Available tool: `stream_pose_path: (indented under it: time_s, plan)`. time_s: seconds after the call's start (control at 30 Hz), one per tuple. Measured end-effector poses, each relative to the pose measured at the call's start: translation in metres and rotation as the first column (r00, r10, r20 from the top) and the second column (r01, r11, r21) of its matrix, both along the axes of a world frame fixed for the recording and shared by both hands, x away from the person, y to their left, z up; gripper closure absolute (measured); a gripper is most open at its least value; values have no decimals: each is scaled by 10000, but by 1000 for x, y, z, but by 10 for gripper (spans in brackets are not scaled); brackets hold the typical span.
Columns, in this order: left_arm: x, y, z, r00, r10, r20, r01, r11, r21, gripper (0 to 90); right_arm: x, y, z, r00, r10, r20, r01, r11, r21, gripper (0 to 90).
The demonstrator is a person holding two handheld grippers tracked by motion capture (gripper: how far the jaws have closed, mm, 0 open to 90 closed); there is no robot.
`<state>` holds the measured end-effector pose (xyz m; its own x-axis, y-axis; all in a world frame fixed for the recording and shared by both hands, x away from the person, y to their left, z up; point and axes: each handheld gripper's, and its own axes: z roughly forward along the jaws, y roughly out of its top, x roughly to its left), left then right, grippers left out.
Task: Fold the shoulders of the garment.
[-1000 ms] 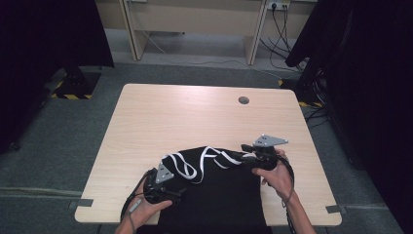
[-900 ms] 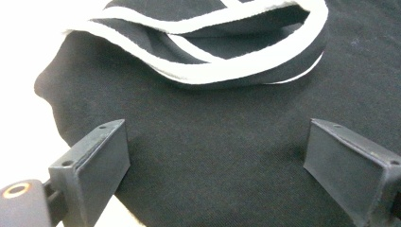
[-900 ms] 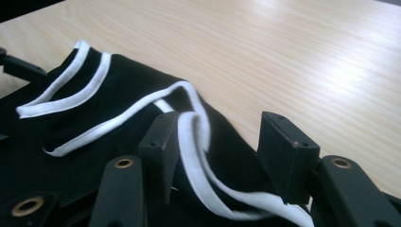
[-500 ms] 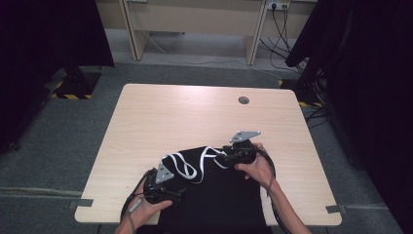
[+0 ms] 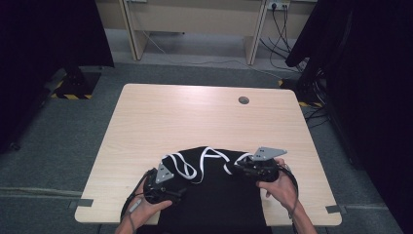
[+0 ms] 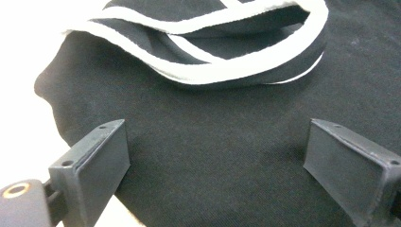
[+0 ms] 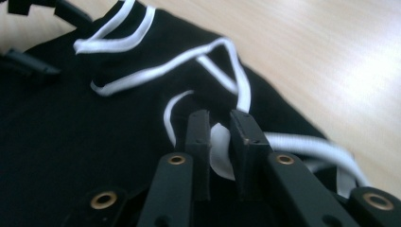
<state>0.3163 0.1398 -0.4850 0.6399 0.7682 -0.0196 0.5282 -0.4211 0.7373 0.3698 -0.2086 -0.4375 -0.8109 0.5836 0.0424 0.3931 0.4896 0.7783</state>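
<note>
Pinching the white trim (image 7: 222, 151) of the black garment (image 5: 214, 204) at the tabletop's (image 5: 195, 122) near edge, right tool (image 7: 220, 118) just closed on it (likely to lift), left tool (image 6: 213, 156) spread over cloth.

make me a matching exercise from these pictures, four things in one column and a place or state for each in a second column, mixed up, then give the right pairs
Things:
1. left gripper
2. right gripper
3. black garment
4. round hole

Places or states:
A. in the far part of the tabletop
B. jaws wide apart over plain black cloth
C. lies at the table's near edge
D. jaws just closed onto the white trim

Pairs: 1-B, 2-D, 3-C, 4-A
</note>
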Motion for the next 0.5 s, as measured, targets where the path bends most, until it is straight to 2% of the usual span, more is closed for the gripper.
stream_pose_path:
  time_s: [0.03,0.13,0.23,0.33,0.37,0.4,0.5]
  plan:
    - [0,0,0,10000,0,0,0,10000,0,68,0,0,0,10000,0,0,0,10000,0,778]
    - [0,0,0,10000,-2,1,2,10000,5,68,-11,-14,-3,9995,-224,-208,226,9997,114,687]
    - [0,0,0,10000,1,1,-1,10000,5,68,-13,-21,-2,9990,-424,-172,427,9990,154,663]
    - [0,0,0,10000,1,1,-1,10000,8,68,-9,-33,2,9950,-999,-51,1000,9949,98,644]
    - [0,0,0,10000,1,1,-1,10000,8,68,-9,-33,2,9950,-999,-51,1000,9949,98,644]
    - [0,0,0,10000,0,1,0,10000,7,68,-2,-36,1,9898,-1421,-79,1421,9898,-38,626]
    - [0,0,0,10000,0,0,0,10000,6,68,6,-37,-2,9858,-1669,-165,1668,9860,-70,617]
